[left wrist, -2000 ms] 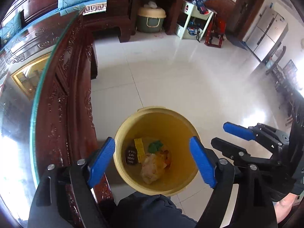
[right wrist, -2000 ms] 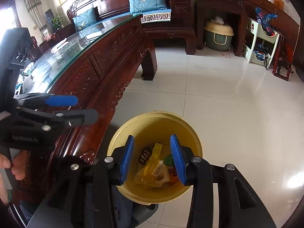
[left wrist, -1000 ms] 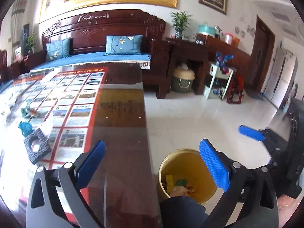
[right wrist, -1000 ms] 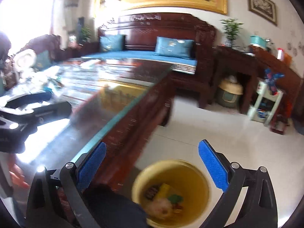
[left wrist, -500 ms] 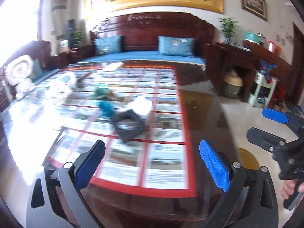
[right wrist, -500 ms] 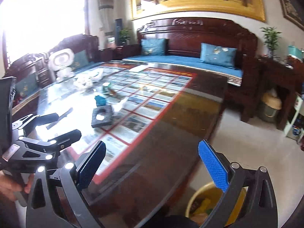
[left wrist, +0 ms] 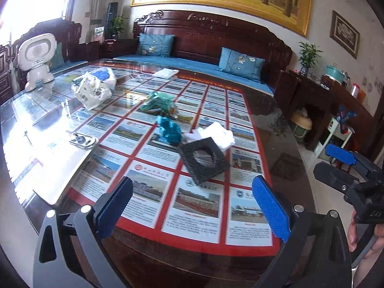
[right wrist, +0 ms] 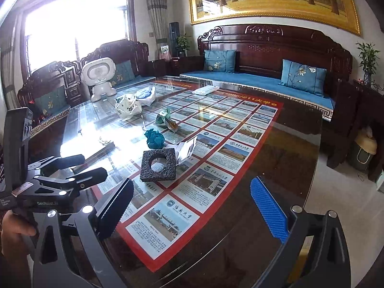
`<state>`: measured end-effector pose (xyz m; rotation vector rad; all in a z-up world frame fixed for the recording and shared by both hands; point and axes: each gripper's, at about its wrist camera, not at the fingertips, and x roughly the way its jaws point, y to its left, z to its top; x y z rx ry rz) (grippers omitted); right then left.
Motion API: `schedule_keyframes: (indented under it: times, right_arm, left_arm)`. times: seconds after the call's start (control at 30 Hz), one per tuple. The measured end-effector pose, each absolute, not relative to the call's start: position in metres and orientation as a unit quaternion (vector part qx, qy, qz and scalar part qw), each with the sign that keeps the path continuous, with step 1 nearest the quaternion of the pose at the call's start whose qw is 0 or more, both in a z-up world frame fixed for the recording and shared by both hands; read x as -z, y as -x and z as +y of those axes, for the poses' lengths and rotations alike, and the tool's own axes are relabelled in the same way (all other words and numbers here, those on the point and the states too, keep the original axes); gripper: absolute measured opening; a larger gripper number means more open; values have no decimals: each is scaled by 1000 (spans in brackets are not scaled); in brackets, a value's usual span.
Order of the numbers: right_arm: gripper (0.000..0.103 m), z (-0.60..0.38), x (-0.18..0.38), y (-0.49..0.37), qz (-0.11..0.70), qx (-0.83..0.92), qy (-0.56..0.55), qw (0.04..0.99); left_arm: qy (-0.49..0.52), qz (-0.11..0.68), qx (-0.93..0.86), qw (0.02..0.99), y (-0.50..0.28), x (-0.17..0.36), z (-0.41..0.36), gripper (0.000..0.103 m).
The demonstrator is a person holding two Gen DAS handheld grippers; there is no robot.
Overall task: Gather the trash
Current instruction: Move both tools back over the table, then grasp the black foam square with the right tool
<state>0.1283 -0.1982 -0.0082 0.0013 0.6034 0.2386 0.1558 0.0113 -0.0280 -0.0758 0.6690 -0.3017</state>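
Though downturned before, left tongs (left wrist: pixel 192 204), right tongs (right wrist: pixel 192 204) agape over table (left wrist: pixel 278 144)

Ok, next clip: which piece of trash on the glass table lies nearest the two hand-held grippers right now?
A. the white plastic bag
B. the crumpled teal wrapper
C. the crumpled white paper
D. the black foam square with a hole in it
D: the black foam square sits closest to the camera in both wrist views, with the crumpled white paper and teal wrapper just behind it and the white plastic bag much farther back.
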Motion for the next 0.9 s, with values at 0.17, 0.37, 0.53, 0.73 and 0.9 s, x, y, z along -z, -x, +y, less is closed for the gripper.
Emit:
schedule_keyframes:
  times: [0.17,0.37,0.53,0.73,0.9]
  right_arm:
    - [93,-174,30,-164,326,-138,10,935]
    - [73,-146,50,-203,364,-149,32,919]
    - [56,-133,66,-227,399,-152,40,903]
    - [58,-131,75,-246,427,-145,21,892]
    - [33,-127,82,-254,447,-161,21,879]
  left_arm:
    - [40,347,131,928,-184,41,26,99]
    - [37,359,136,923,-216,52,34,99]
    - [32,358,141,923,-230,53,40,99]
    - [37,361,150,920,-241,57,43,99]
    - [40,368,149,917,-249,61,44,99]
